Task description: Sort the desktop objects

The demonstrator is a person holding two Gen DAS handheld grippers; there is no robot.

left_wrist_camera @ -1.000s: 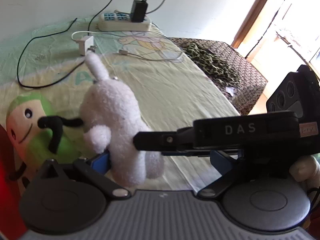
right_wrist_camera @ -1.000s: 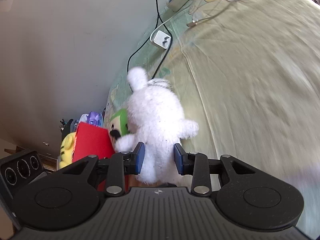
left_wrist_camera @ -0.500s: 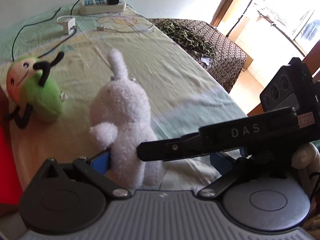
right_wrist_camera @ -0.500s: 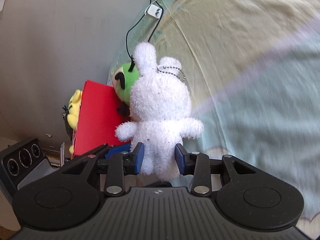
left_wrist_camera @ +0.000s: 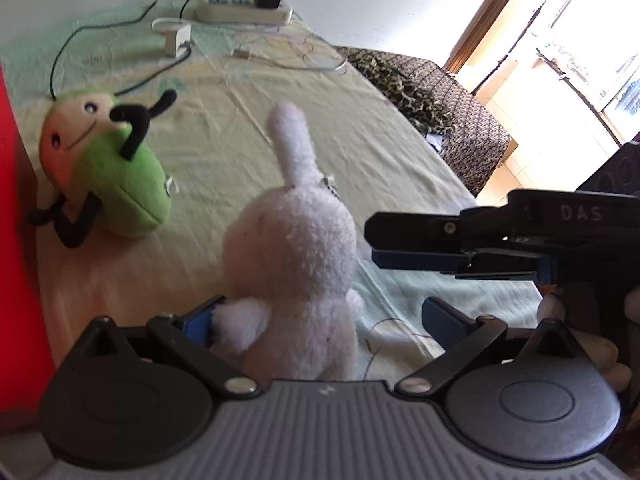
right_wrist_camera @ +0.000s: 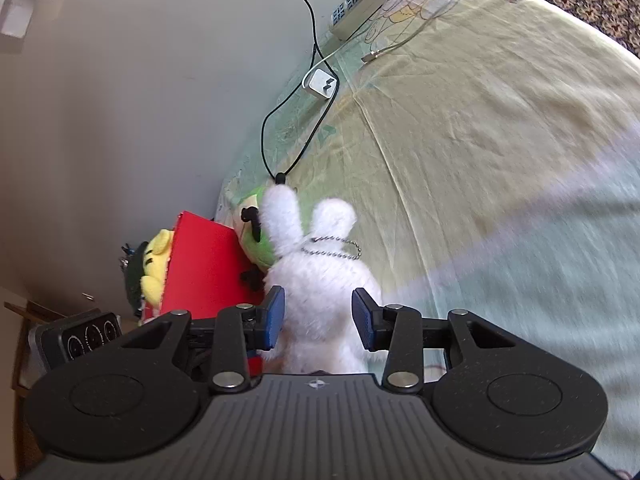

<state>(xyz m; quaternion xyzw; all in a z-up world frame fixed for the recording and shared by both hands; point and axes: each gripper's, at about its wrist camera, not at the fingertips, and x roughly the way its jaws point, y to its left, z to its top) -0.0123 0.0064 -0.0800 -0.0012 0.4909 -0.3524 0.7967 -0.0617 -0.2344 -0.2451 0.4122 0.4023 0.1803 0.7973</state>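
The bunny (left_wrist_camera: 296, 264) stands upright on the sheet (left_wrist_camera: 360, 120), ears pointing away, between the wide-spread jaws of our left claw (left_wrist_camera: 320, 320); whether our right claw (right_wrist_camera: 318, 320) grips it we cannot tell.

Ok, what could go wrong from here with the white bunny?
1. The left gripper is wide open, with only one pad touching the white bunny. Whether the right gripper truly clamps it is unclear, so it may topple or drop.
2. In the right wrist view the bunny's ear overlaps the green plush beside the red box; pushing forward could knock it.
3. The bead chain hangs loose and might snag.
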